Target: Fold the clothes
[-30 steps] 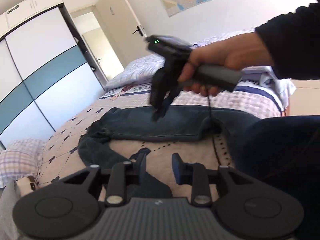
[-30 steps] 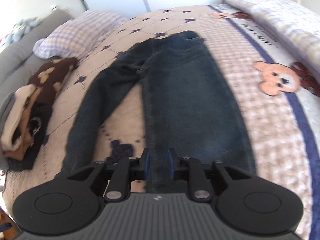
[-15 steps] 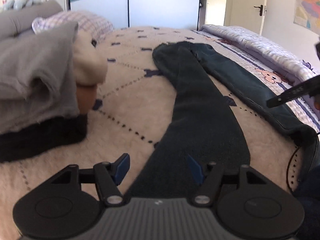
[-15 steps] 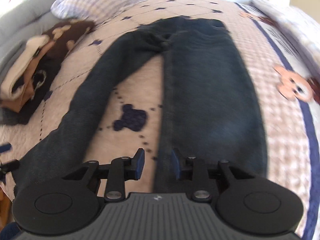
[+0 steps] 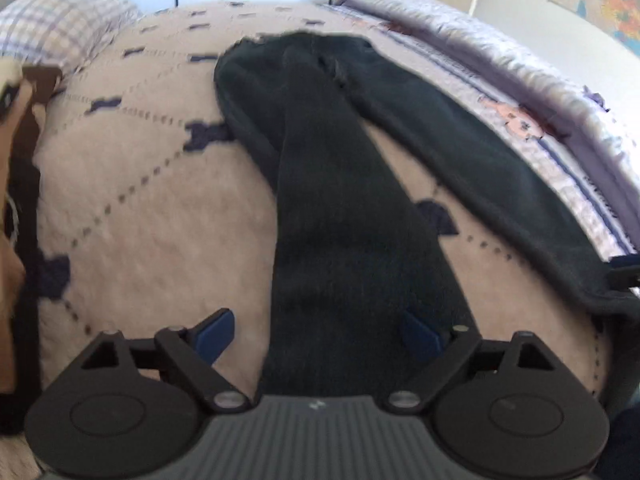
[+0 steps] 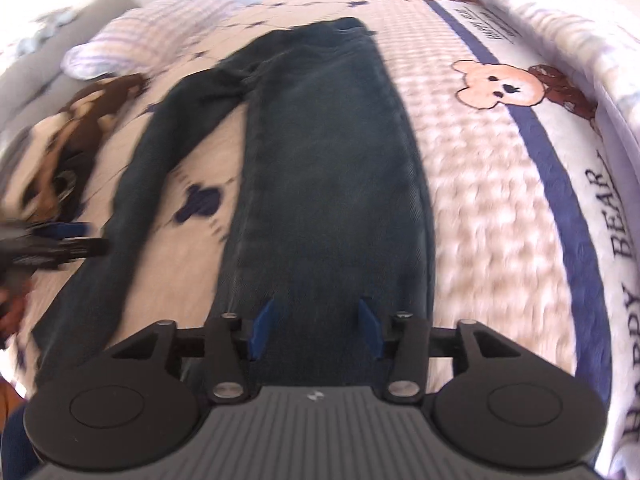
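Now both grippers are coming down over the leg ends of the jeans, jaws parting and pinching nothing.

Starting at the jaws: the left gripper (image 5: 320, 334) has just been opening and is standing spread wide, its blue pads straddling one leg without pressing it, while the right gripper (image 6: 316, 330) has just been opening too and is gaping about half as far over the other leg, cloth below but ungripped. Outward from there, the jeans (image 6: 320, 152) are lying flat and lengthwise on the quilted bedspread (image 6: 480, 200), legs splayed in a narrow V, waistband at the far end. Likely each hand is lining up on a hem to lift both together. A heap of other clothes (image 6: 68, 136) is waiting off to the left, near the checked pillow (image 6: 152, 28).
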